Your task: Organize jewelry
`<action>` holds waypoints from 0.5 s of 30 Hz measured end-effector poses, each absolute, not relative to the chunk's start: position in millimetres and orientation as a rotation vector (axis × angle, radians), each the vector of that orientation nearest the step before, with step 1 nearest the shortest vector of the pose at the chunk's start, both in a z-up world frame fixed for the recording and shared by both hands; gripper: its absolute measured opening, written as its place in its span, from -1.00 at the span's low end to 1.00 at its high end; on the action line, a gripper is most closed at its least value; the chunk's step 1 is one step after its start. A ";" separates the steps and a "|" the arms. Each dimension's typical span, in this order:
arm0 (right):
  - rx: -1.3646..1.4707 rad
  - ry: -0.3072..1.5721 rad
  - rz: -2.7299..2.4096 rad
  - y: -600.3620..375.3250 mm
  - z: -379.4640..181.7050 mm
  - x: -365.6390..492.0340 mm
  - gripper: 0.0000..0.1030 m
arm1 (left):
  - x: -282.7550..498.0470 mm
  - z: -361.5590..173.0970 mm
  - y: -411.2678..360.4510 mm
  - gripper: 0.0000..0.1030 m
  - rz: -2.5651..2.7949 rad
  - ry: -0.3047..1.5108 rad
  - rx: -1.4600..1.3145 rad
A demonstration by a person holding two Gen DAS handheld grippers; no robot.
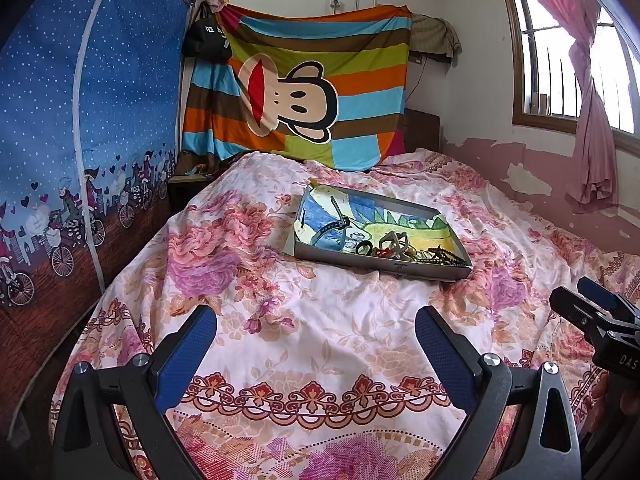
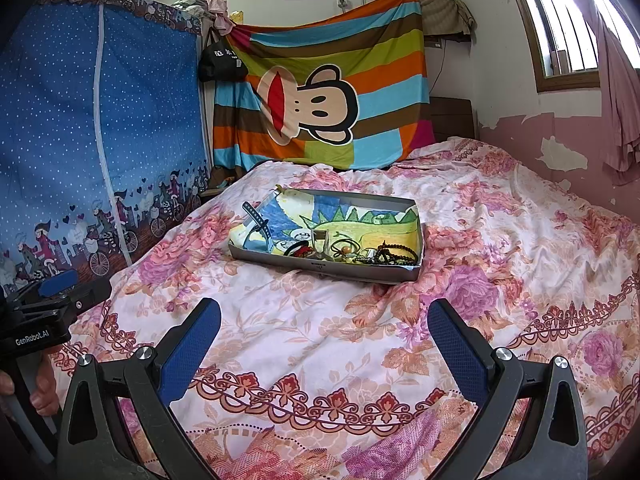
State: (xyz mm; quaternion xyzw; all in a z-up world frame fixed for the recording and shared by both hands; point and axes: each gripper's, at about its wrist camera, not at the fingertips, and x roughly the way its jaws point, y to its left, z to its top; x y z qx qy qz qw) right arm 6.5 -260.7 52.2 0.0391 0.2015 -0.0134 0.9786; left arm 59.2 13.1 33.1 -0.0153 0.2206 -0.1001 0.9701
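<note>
A shallow grey tray point(image 1: 424, 270) point(image 2: 352, 270) lined with a child's drawing lies on the bed, ahead of both grippers. Jewelry lies heaped along its near edge: a dark beaded bracelet point(image 1: 442, 256) point(image 2: 394, 254), a black hair ring point(image 1: 364, 247) point(image 2: 297, 247) and a dark watch strap point(image 1: 334, 227) point(image 2: 258, 220). My left gripper point(image 1: 316, 334) is open and empty above the bedspread, short of the tray. My right gripper point(image 2: 324, 328) is open and empty too, at a like distance from the tray.
The flowered bedspread point(image 1: 280, 320) point(image 2: 500, 208) covers the bed. A blue fabric wardrobe point(image 1: 80, 120) point(image 2: 92, 128) stands on the left. A striped monkey blanket point(image 1: 304, 92) hangs behind. A peeling pink wall point(image 1: 520, 176) and window lie to the right.
</note>
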 end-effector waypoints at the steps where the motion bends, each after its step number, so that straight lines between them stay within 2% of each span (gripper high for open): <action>1: 0.079 0.407 -0.027 -260.8 52.1 6.4 0.97 | 59.3 33.0 13.1 0.94 -0.202 0.446 -0.031; 15: 0.081 0.406 -0.028 -261.0 52.1 6.4 0.97 | 59.2 32.9 12.8 0.94 -0.202 0.445 -0.030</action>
